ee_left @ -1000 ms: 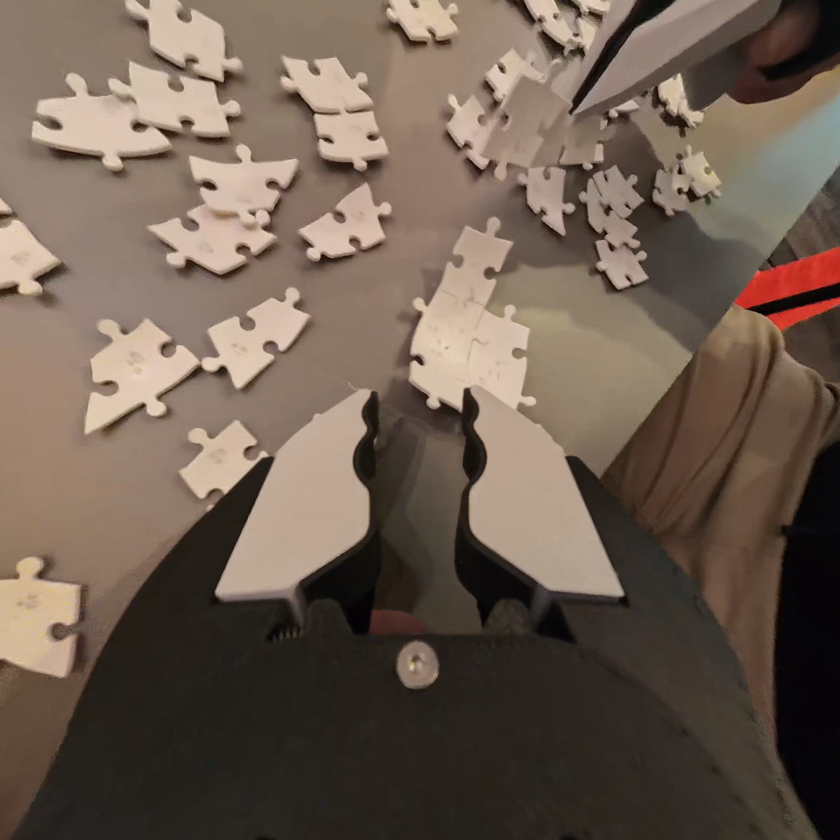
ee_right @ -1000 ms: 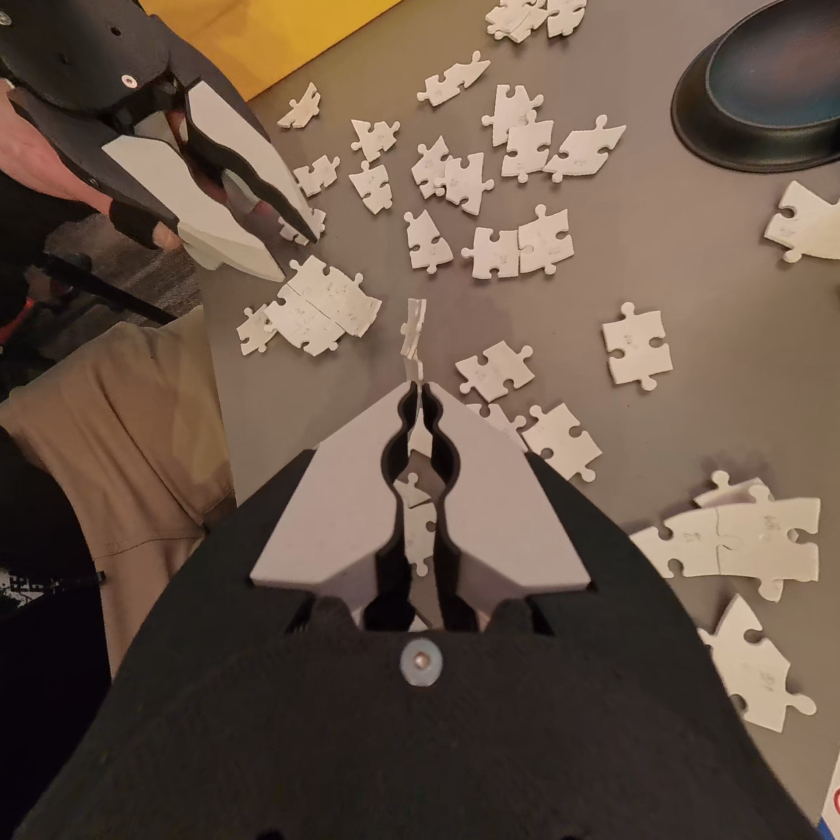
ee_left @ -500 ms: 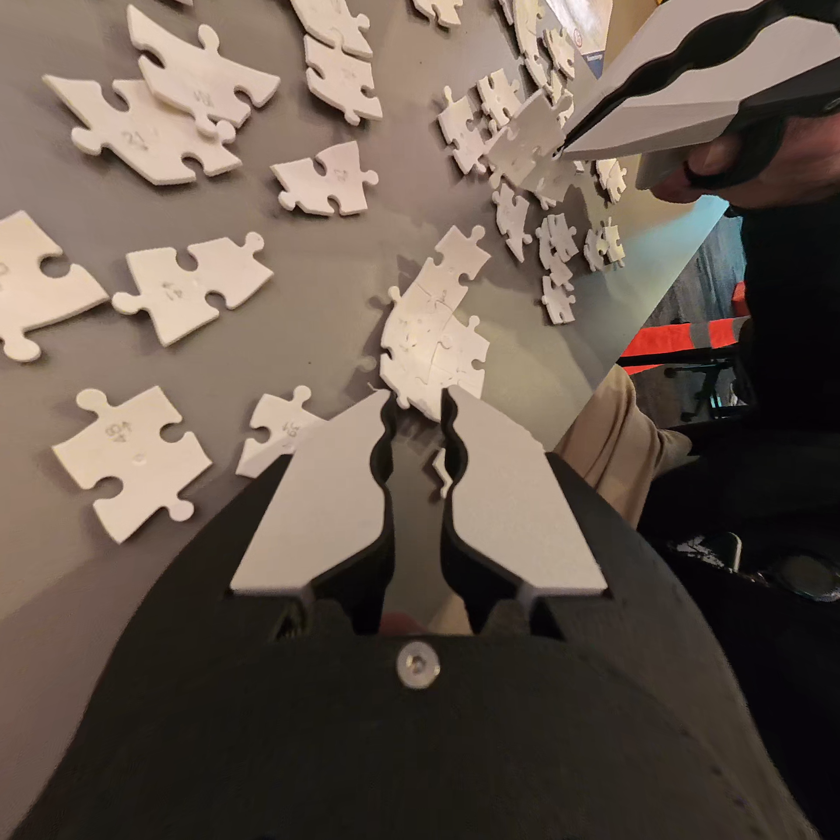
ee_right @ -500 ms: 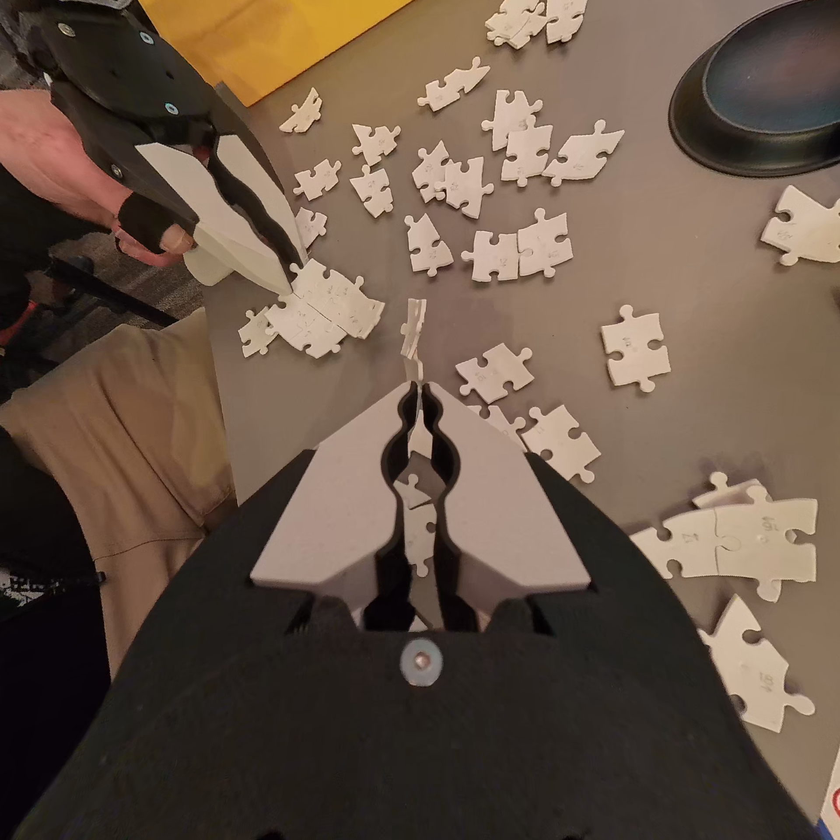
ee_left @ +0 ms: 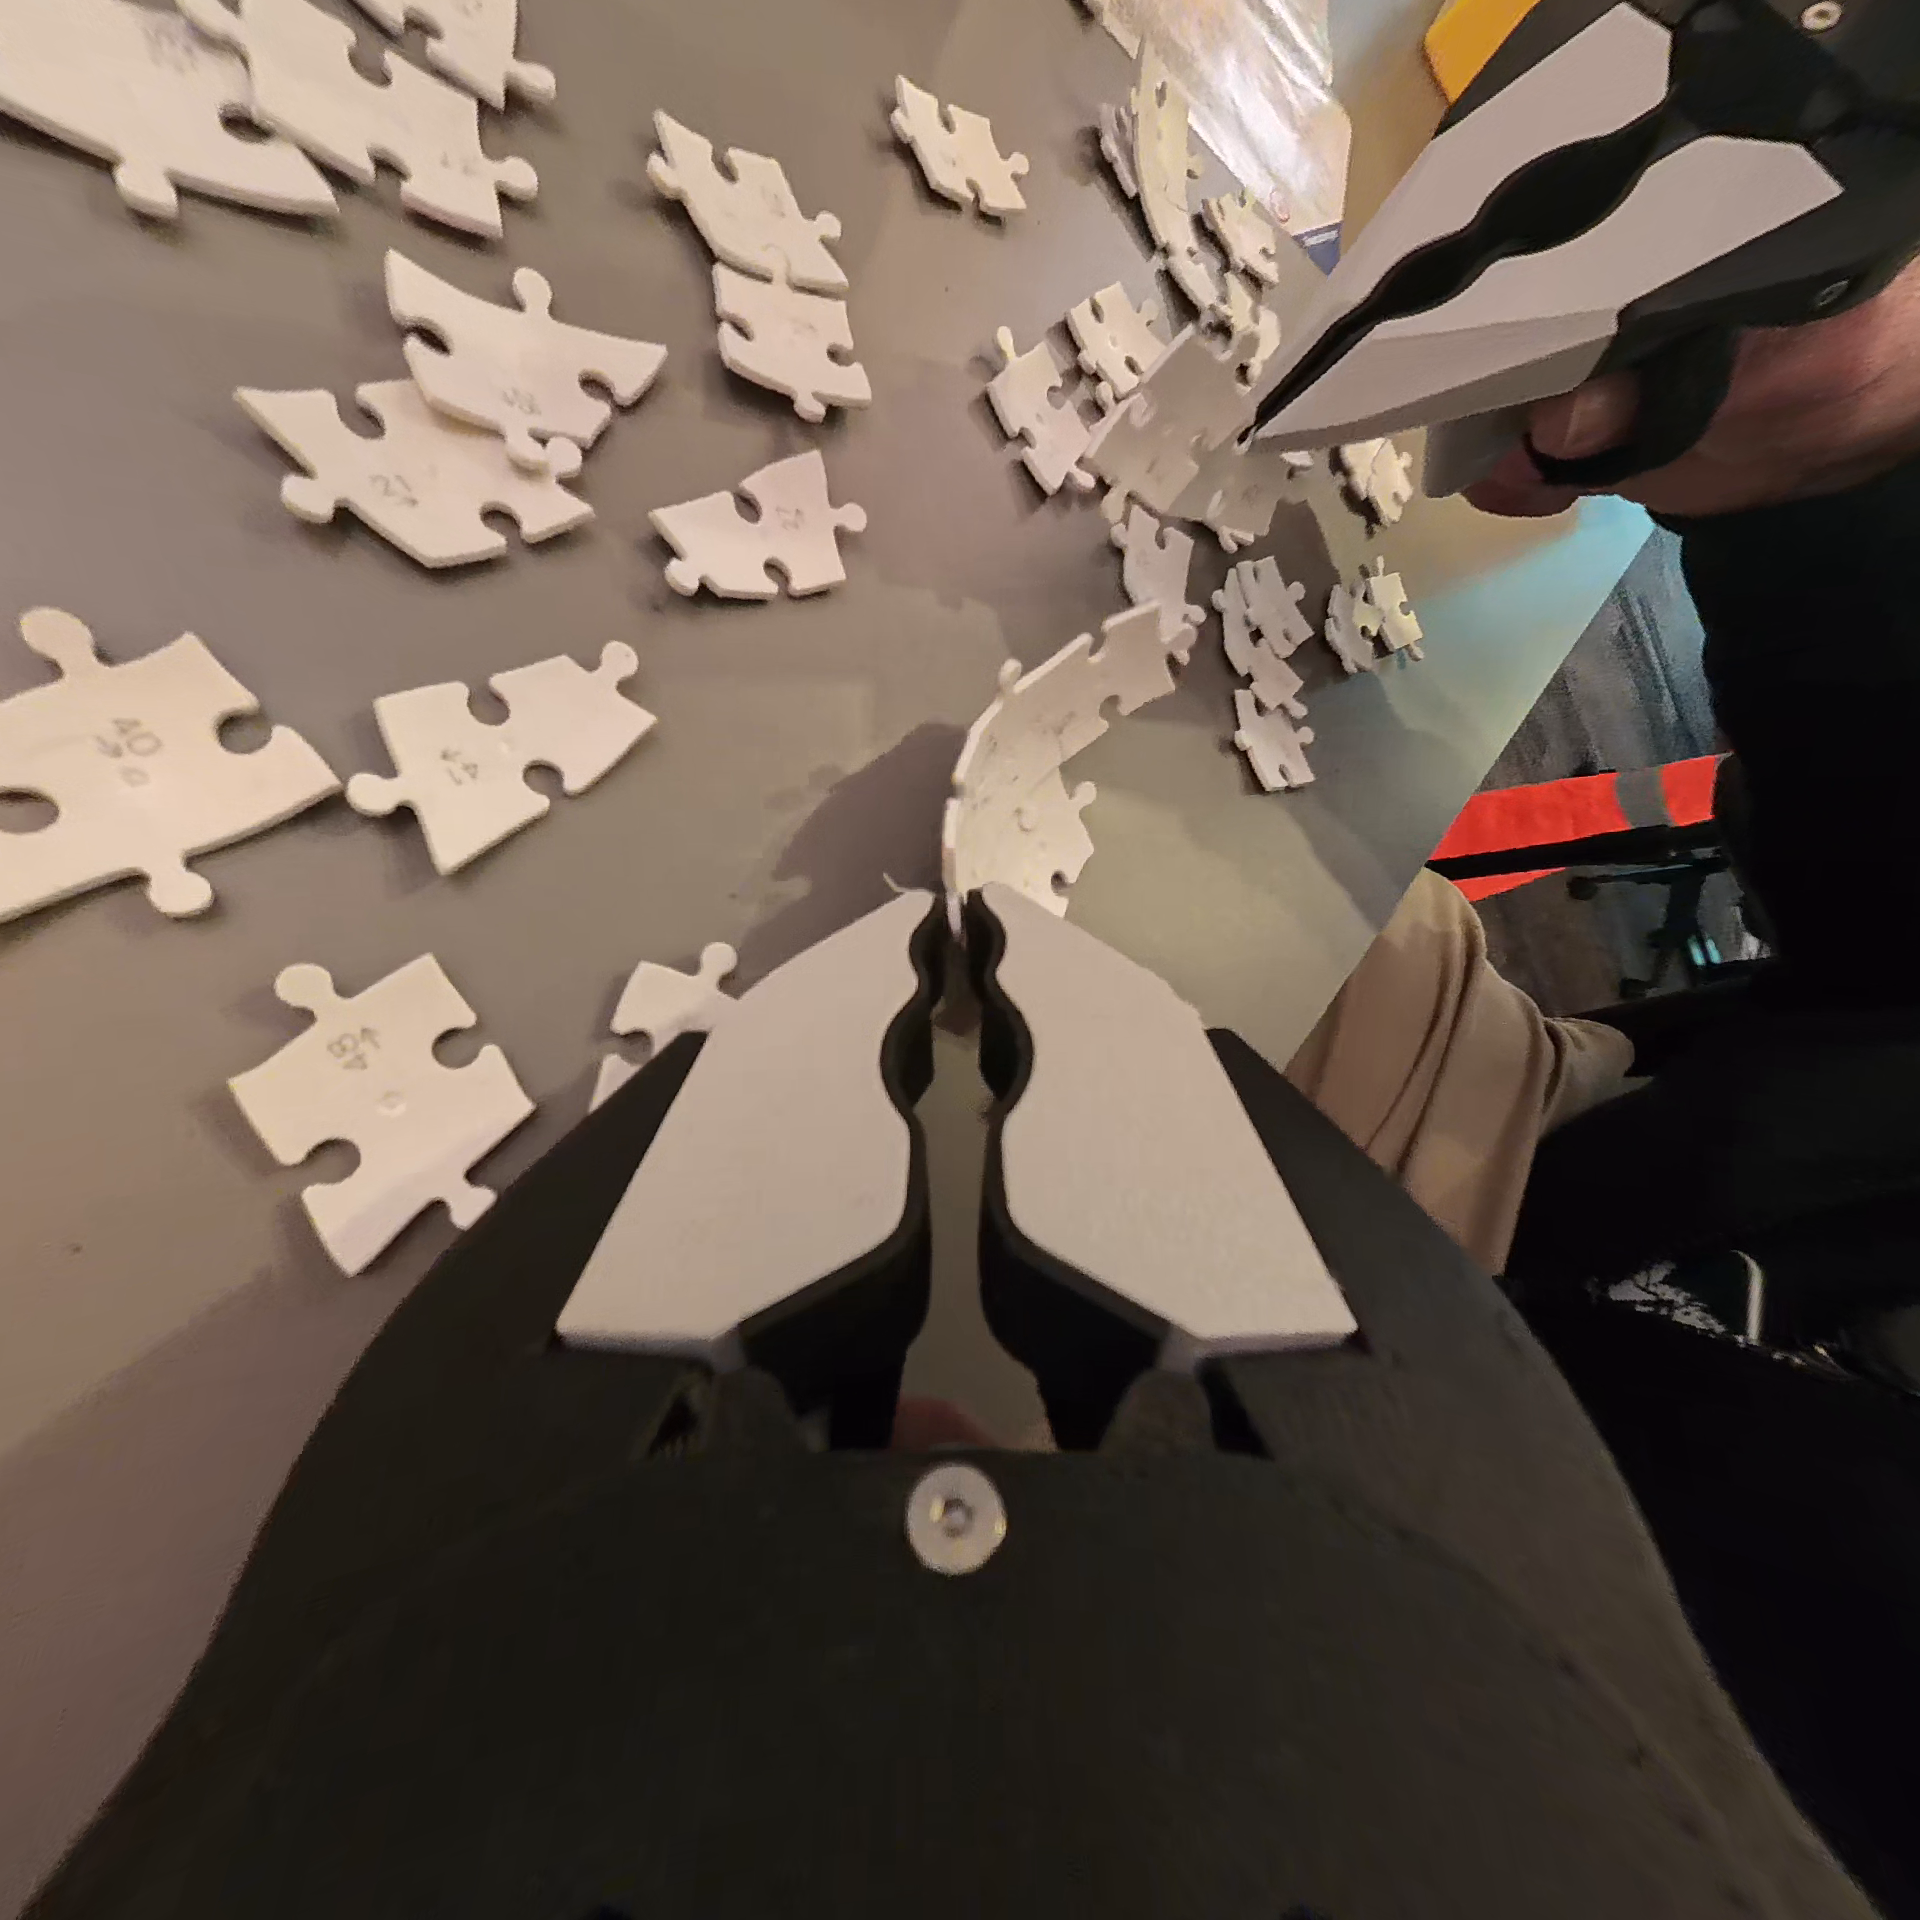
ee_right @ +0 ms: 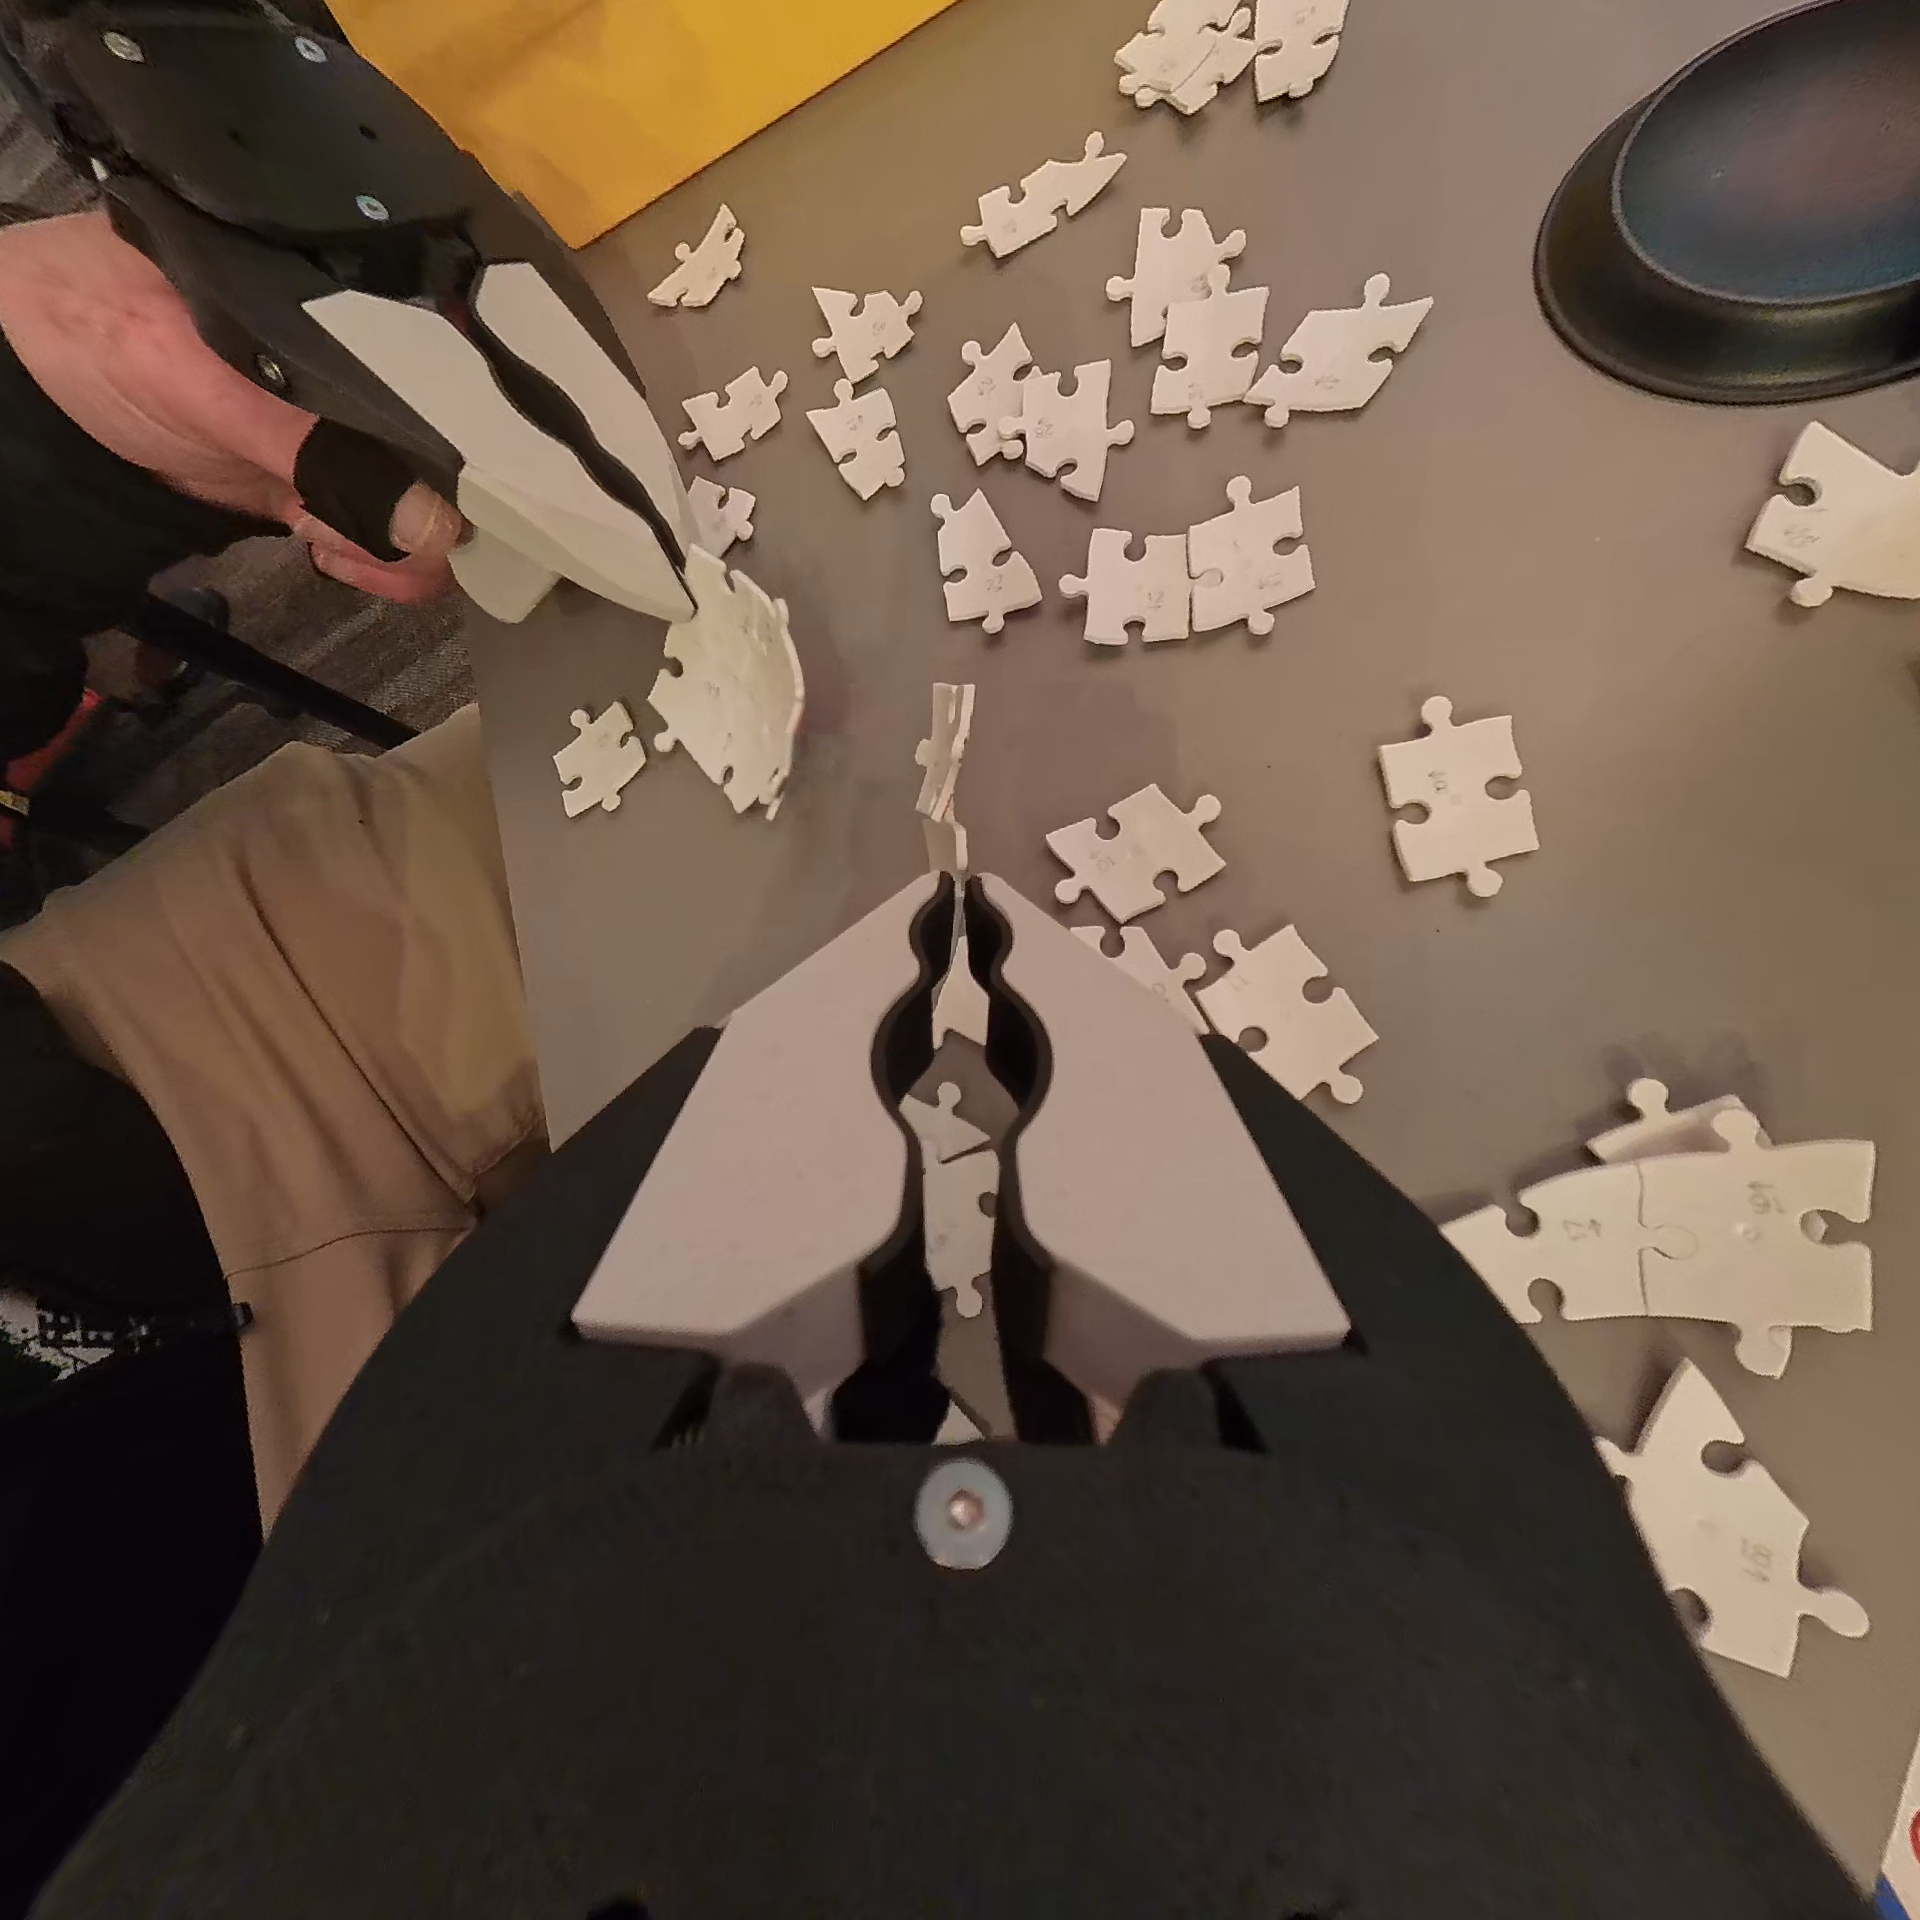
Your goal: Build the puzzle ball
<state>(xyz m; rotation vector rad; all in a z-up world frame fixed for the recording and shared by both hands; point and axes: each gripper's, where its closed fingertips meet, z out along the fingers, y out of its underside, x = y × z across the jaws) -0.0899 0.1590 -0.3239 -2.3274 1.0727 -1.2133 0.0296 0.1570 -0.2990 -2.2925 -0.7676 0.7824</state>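
One black dish [ee_right: 1756, 208] among loose pieces [ee_right: 1455, 800]

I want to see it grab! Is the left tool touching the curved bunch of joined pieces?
Touching. In the left wrist view the left tool pinches the edge of the joined pieces.

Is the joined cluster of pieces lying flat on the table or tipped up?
Tipped up: the left tool pinches the joined cluster by its near edge, lifting it.

Grey table [ee_right: 1558, 727], black dish [ee_right: 1756, 208], yellow sheet [ee_right: 623, 94], tan trousers [ee_right: 291, 997]
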